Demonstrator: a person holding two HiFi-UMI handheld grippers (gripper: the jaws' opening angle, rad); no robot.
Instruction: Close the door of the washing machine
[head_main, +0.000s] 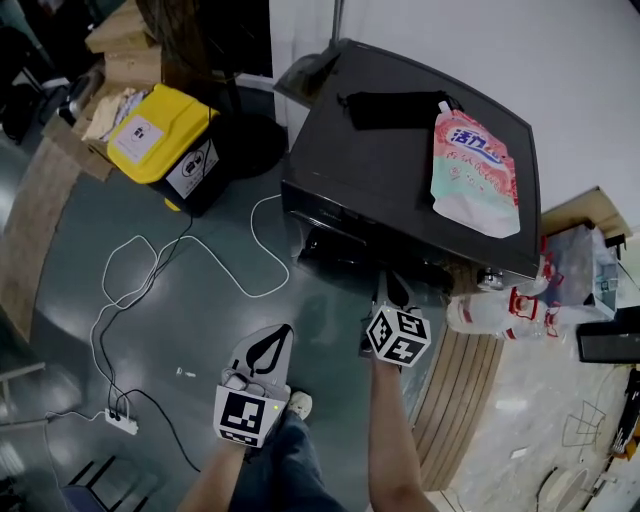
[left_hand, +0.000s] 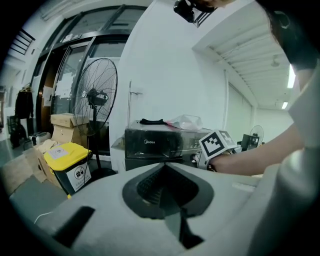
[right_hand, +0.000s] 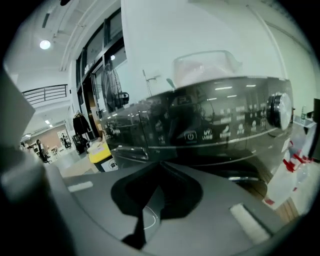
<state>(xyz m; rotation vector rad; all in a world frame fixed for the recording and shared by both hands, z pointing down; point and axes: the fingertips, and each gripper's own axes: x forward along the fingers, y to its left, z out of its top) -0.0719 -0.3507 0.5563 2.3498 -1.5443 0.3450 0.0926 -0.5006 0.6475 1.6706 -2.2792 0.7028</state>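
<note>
The black front-loading washing machine (head_main: 400, 170) stands against the white wall, with its front face dark in the head view. My right gripper (head_main: 394, 284) is shut with nothing in it, its tips close against the machine's front below the control panel (right_hand: 220, 127). In the right gripper view the knob (right_hand: 279, 110) and a chrome door rim (right_hand: 247, 176) show, but how the door stands I cannot tell. My left gripper (head_main: 284, 330) is shut and empty, held back over the floor and pointing at the machine (left_hand: 155, 142).
A pink-and-white detergent pouch (head_main: 473, 175) and a black cloth (head_main: 390, 108) lie on the machine's top. A yellow-lidded bin (head_main: 165, 140) stands to the left, and a standing fan (left_hand: 95, 95) is beside it. A white cable (head_main: 150, 270) runs over the floor to a power strip (head_main: 122, 420). Plastic bottles (head_main: 500, 310) crowd the machine's right side.
</note>
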